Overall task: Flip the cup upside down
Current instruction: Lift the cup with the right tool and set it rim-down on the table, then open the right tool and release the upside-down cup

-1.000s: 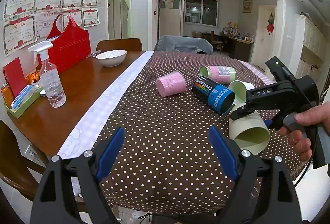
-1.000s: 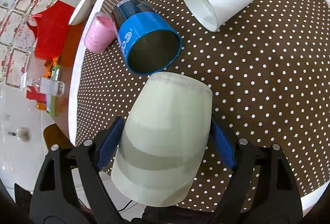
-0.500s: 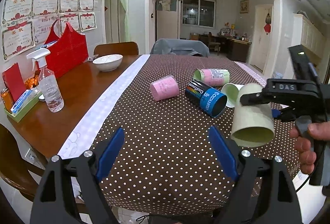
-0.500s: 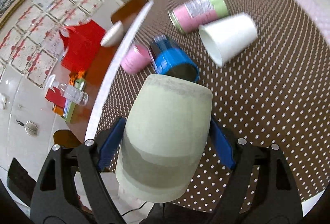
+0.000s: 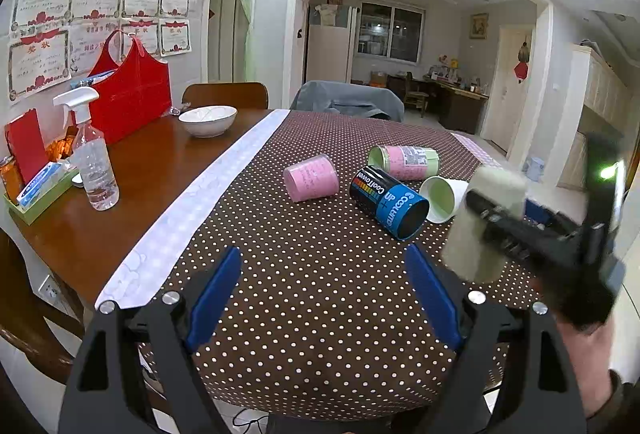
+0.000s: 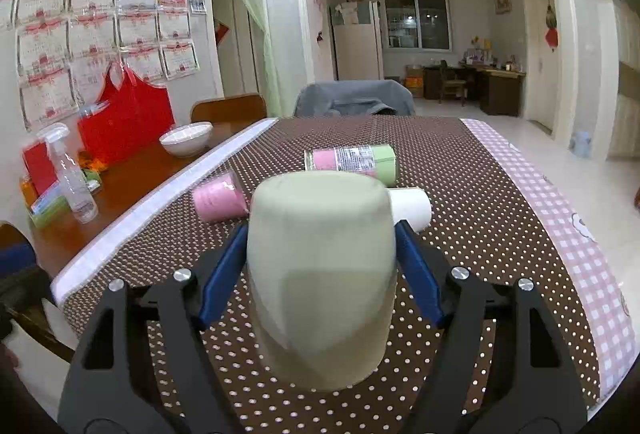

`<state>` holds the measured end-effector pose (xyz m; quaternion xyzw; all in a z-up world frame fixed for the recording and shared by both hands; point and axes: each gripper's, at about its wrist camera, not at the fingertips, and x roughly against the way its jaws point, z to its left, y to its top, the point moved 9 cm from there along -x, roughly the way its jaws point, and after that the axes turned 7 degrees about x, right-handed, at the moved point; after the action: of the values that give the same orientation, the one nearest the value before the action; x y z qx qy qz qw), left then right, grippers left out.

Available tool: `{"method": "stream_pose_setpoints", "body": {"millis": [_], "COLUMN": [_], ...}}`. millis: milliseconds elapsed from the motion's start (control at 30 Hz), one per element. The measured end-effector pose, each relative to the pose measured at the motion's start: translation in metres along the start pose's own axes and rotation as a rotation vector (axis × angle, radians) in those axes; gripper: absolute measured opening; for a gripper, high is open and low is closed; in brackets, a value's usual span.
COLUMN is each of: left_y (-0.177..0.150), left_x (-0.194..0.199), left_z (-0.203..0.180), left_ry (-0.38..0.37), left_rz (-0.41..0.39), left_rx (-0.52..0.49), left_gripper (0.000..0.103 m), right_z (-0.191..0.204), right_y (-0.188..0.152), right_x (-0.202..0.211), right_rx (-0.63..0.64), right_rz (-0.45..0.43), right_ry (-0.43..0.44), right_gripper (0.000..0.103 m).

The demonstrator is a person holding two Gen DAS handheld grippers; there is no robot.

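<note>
My right gripper (image 6: 320, 262) is shut on a pale green cup (image 6: 320, 274), held base up and mouth down just above the dotted tablecloth (image 6: 472, 202). In the left wrist view the same cup (image 5: 486, 226) shows blurred at the right, with the right gripper's body across it. My left gripper (image 5: 324, 294) is open and empty over the near part of the cloth. Lying on their sides further back are a pink cup (image 5: 312, 178), a blue and black can (image 5: 388, 202), a white cup (image 5: 442, 198) and a pink and green can (image 5: 404, 162).
On the bare wood at the left stand a spray bottle (image 5: 94, 162), a white bowl (image 5: 208, 120), a red bag (image 5: 128, 94) and a green tray (image 5: 38, 194). The table's front edge lies just under both grippers. Chairs stand at the far end.
The right gripper has turned the green cup from lying tilted to base up, and brought it down towards the cloth. The left gripper has stayed open in place.
</note>
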<state>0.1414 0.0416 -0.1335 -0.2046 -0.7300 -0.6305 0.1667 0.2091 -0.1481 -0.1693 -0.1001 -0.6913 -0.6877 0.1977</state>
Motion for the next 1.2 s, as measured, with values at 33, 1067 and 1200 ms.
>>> {"method": "stream_pose_setpoints", "body": {"millis": [33,1067,1200], "left_y": [-0.001,-0.005,-0.003], "left_x": [-0.001,0.012,0.018], "left_z": [-0.001,-0.029,-0.036], "left_ry": [0.0,-0.029,-0.034], "left_rz": [0.003,-0.004,-0.013], "left_rx": [-0.002,-0.044,-0.054], "left_gripper": [0.083,0.083,0.083], "right_z": [-0.001,-0.008,-0.012], "right_y": [-0.007,0.0,0.007], "right_x": [-0.01,0.033,0.048], "right_rx": [-0.012,-0.037,-0.053], "right_rz": [0.029,-0.002,-0.02], "right_ry": [0.011,0.004,0.007], "right_gripper": [0.072,0.097,0.097]}}
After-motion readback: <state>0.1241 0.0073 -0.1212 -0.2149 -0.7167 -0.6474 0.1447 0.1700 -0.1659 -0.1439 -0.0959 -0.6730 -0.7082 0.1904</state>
